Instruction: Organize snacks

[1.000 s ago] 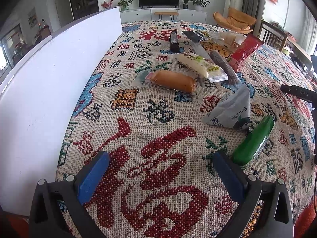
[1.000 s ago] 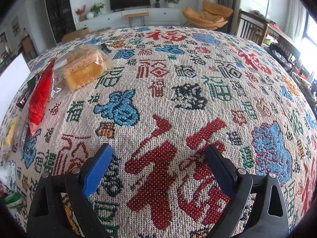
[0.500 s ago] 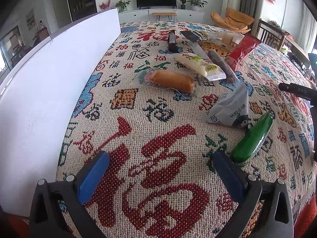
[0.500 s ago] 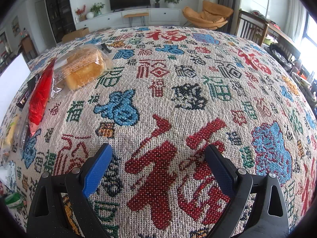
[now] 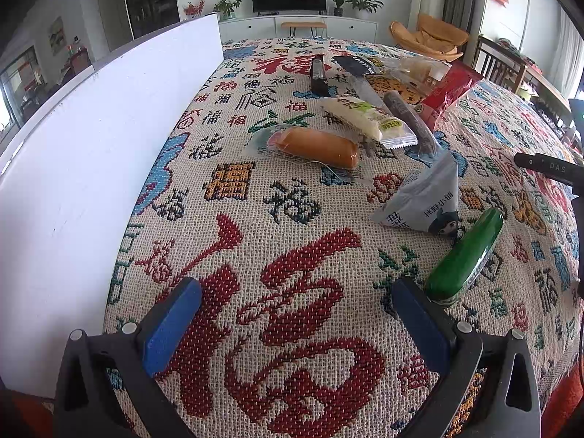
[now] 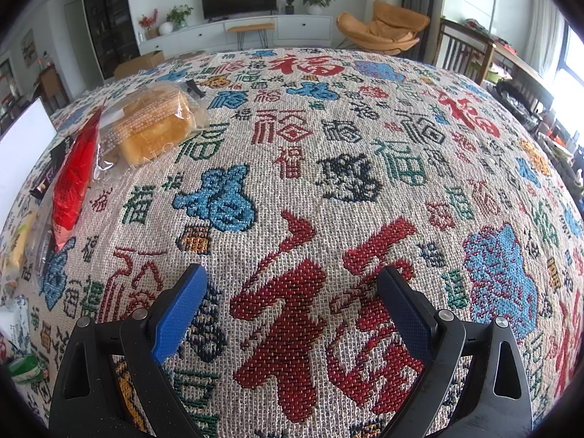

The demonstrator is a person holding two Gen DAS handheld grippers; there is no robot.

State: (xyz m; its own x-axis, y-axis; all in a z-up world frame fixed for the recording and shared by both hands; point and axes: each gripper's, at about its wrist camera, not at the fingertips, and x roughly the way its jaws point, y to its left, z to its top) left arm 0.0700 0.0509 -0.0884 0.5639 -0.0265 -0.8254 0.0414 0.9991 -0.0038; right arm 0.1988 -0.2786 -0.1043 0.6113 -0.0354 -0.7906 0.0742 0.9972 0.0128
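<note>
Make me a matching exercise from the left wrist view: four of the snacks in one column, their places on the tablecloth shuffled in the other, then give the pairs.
Things:
1. green snack stick
2. grey-white triangular pouch
3. orange bread roll
4. dark snack bar

Places:
A. farthest back, on the big red character
B. nearest the left tongs, just beside their right finger
C. mid-table, nearest the white board
D. just behind the green snack stick

Pairs: 1-B, 2-D, 3-C, 4-A
</note>
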